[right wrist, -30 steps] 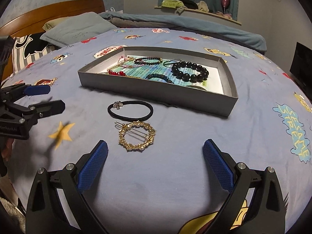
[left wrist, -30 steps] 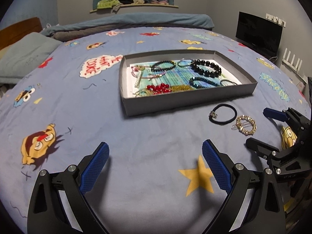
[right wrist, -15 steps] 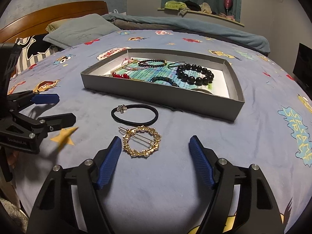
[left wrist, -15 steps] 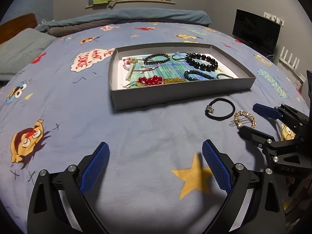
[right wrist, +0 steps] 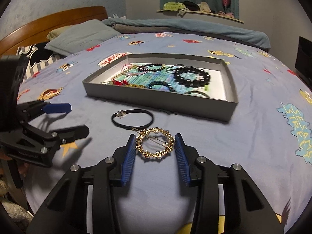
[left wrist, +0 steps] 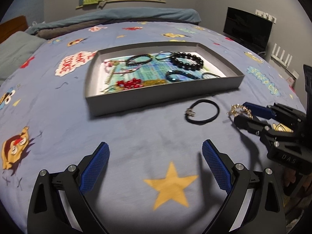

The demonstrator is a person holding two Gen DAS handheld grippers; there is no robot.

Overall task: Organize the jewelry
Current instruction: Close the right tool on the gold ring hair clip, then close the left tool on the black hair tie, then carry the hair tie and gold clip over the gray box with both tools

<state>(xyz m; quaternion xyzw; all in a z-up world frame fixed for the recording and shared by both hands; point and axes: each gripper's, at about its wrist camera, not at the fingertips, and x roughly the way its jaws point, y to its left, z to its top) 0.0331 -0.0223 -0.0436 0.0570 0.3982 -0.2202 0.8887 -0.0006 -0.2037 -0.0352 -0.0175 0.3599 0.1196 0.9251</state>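
On the far left of the right wrist view I am seeing my left gripper [right wrist: 67, 120] hanging just above the blue cartoon bedsheet [right wrist: 243, 146], its jaws spread wide with nothing between them; its own camera is showing the same gap over a yellow star [left wrist: 171, 185] printed on the sheet. Moving right, the black hair tie [right wrist: 132, 118] with its small metal charm is lying flat on the sheet, just in front of the grey tray [right wrist: 156, 101] and touching neither gripper. Just beside it, nearer to me, the round gold hair clip [right wrist: 155, 143] is lying between the blue pads of my right gripper [right wrist: 155, 147]. Those jaws have just been closing around the clip, and both pads are now sitting right at its rim, though I cannot tell whether they are pressing on it yet. The clip is looking flat on the sheet. Behind these, the tray is holding the sorted pieces: red beads [right wrist: 119, 82] at its left end, a thin dark bracelet [right wrist: 150, 67] further back, and a chunky black bead bracelet [right wrist: 192, 77] toward the right, all lying on a patterned paper lining [right wrist: 158, 78].
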